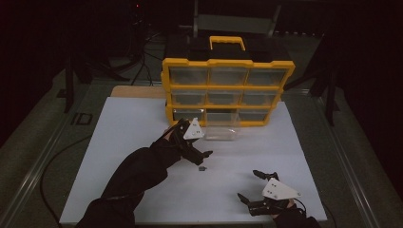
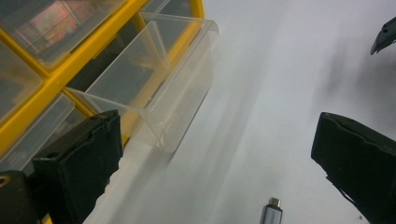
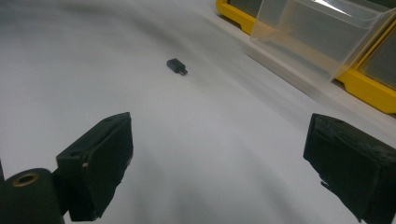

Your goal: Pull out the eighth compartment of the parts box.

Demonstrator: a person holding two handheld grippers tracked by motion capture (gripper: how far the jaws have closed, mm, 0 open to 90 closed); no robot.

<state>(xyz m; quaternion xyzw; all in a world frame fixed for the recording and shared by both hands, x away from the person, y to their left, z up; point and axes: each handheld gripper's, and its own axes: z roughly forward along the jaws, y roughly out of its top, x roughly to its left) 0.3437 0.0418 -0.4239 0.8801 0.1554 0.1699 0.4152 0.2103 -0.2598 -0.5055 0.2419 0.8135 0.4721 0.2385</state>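
The small grey adapter (image 1: 202, 167) lies flat on the white tabletop (image 1: 142, 142), just below and ahead of the left gripper (image 1: 203, 154), whose jaws stand wide apart and hold nothing. In the left gripper view the adapter (image 2: 271, 213) sits between the jaws, nearer the right one, its metal plug tip pointing up and away from the gripper, its long axis running roughly along the gripper's line of sight. It looks light, rigid and smooth, likely to skid or tip if nudged; pinching its flat sides at mid-body seems safest. The right gripper (image 1: 251, 186) hovers well apart, jaws wide, empty. The open clear drawer (image 2: 154, 88) lies ahead to the left.
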